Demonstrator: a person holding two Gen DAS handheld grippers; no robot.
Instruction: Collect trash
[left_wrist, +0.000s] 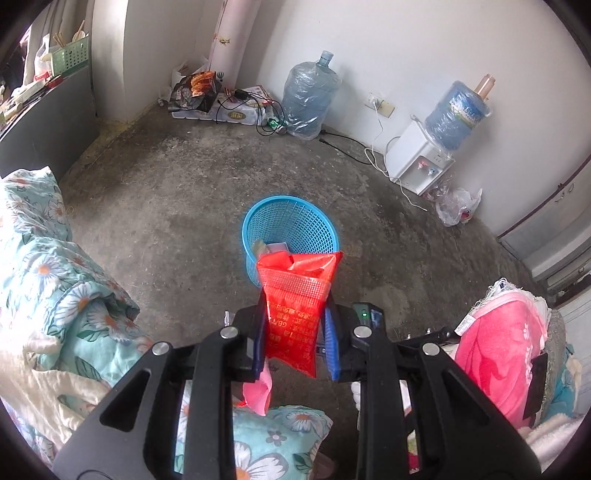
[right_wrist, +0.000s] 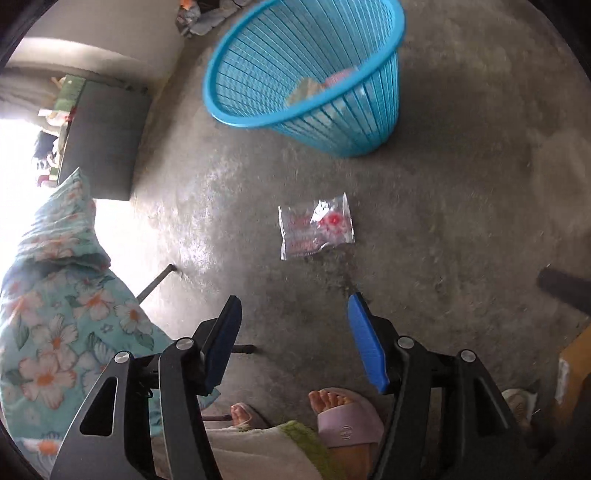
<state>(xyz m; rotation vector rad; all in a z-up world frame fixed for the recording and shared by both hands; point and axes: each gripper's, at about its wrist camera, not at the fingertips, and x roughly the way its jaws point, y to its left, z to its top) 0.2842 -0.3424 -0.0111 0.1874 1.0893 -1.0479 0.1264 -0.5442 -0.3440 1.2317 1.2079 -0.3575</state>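
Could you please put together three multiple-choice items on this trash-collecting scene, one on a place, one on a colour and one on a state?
1. Where does the clear wrapper lie?
A. inside the basket
B. on the concrete floor, short of the basket
C. on the floral quilt

2. What colour is the mesh wastebasket?
A. blue
B. green
C. white

3. How does the left gripper stand?
A. open and empty
B. shut on nothing
C. shut on a red packet

Answers:
1 B, it rests on bare floor before the basket.
2 A, rim and mesh are blue in both views.
3 C, the packet sits clamped between its pads.
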